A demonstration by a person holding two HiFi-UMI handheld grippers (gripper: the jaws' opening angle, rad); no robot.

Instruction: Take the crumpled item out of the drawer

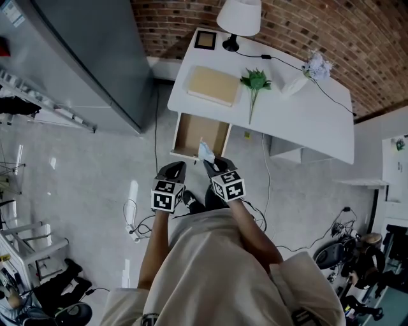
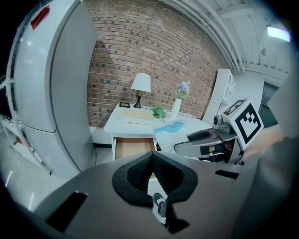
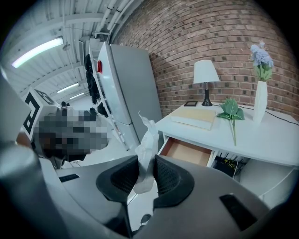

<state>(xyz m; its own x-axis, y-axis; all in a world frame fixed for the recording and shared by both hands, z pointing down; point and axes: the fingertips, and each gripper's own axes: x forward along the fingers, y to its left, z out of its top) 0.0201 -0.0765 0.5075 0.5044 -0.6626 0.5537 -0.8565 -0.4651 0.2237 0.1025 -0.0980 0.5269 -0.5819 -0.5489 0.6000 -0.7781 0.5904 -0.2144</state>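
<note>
A crumpled white and pale-blue item (image 3: 146,145) sticks up between the pads of my right gripper (image 3: 147,163), which is shut on it. In the head view the crumpled item (image 1: 205,151) hangs just over the front edge of the open drawer (image 1: 191,134), held by the right gripper (image 1: 212,165). The drawer's wooden bottom (image 3: 189,153) looks bare. My left gripper (image 1: 174,170) hovers beside the right one, in front of the drawer. Its jaws (image 2: 152,156) are shut with nothing between them. From the left gripper view the crumpled item (image 2: 169,133) shows ahead of the right gripper (image 2: 205,142).
The white desk (image 1: 299,114) carries a lamp (image 1: 239,19), a small picture frame (image 1: 205,39), a tan pad (image 1: 211,85), a green sprig (image 1: 255,81) and a vase with flowers (image 1: 315,67). A tall grey cabinet (image 1: 89,57) stands left of the desk. Cables (image 1: 134,223) lie on the floor.
</note>
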